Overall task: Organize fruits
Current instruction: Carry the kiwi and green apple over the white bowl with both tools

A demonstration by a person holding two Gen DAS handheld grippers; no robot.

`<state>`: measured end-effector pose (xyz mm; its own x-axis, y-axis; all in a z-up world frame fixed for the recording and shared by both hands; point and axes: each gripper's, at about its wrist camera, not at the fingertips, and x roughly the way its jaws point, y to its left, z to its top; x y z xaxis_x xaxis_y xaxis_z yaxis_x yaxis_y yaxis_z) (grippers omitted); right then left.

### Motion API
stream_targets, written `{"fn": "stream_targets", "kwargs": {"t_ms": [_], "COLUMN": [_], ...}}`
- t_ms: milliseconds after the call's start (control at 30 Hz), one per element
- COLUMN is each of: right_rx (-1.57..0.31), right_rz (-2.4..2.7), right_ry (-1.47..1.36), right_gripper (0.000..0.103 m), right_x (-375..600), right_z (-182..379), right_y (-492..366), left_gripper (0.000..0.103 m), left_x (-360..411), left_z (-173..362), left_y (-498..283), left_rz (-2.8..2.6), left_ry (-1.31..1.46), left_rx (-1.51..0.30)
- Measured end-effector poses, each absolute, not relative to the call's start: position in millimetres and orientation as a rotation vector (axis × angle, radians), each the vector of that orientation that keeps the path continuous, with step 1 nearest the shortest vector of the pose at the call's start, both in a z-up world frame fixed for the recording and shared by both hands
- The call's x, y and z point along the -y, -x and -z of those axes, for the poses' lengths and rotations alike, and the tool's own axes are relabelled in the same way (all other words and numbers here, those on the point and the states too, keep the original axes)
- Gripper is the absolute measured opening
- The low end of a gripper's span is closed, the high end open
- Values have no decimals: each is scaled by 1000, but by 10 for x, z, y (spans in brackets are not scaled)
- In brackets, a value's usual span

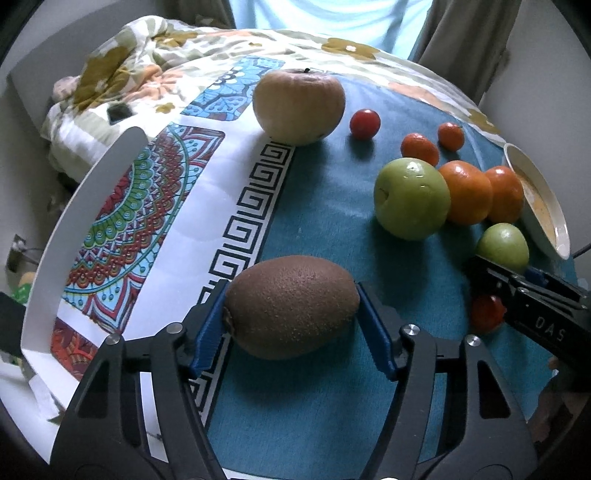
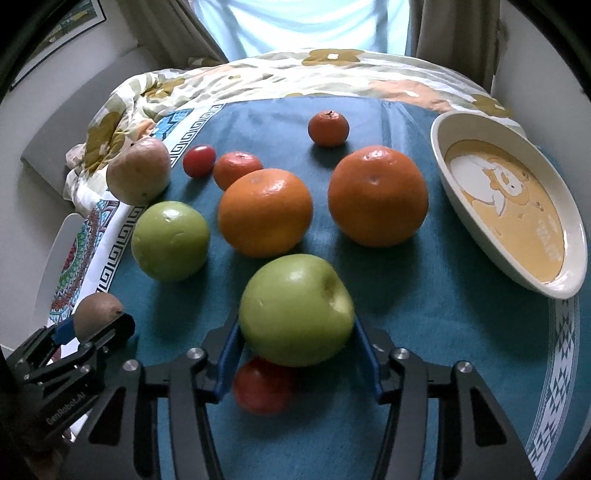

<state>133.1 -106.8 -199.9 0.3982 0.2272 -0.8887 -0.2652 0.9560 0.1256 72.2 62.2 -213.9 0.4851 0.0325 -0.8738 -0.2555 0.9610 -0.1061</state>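
My left gripper [image 1: 291, 317] is shut on a brown kiwi [image 1: 291, 306], held just above the blue cloth; it also shows in the right wrist view [image 2: 98, 315]. My right gripper [image 2: 297, 332] is shut on a green apple [image 2: 297, 308], raised over a red tomato [image 2: 264, 386]. On the cloth lie a second green apple [image 2: 170, 240], two large oranges [image 2: 264, 212] [image 2: 376, 195], two small mandarins [image 2: 236, 168] [image 2: 328, 127], a small tomato [image 2: 198, 160] and a pale yellowish apple [image 1: 297, 105].
A cream oval dish [image 2: 576, 258] with an orange cartoon print stands tilted at the right. A white tray [image 1: 122, 236] with a mandala pattern lies at the left. A crumpled floral blanket [image 1: 122, 62] lies behind. A person [image 2: 303, 26] stands beyond the table.
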Motion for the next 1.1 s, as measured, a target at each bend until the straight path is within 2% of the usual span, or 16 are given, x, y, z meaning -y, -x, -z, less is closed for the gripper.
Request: {"fn": "stream_targets", "kwargs": {"t_ms": [367,767,1100], "right_rx": [-1077,-961,-914], "right_rz": [-320,-321,-264], "right_ry": [3,-44,-59], "right_gripper": [50,50,50], "right_x": [1188,1731,2269], "right_z": [1811,1129,705], "right_y": [-1299,-1200,-1283], "left_gripper": [71,71,71], "left_x": [-604,-203,383], "left_z": [1974,1184,660], "left_y": [-638,-681,-1098], "left_rz": [-205,-156,-27], "left_ry": [229,145,107], "left_rx": [-1020,-890,-804]}}
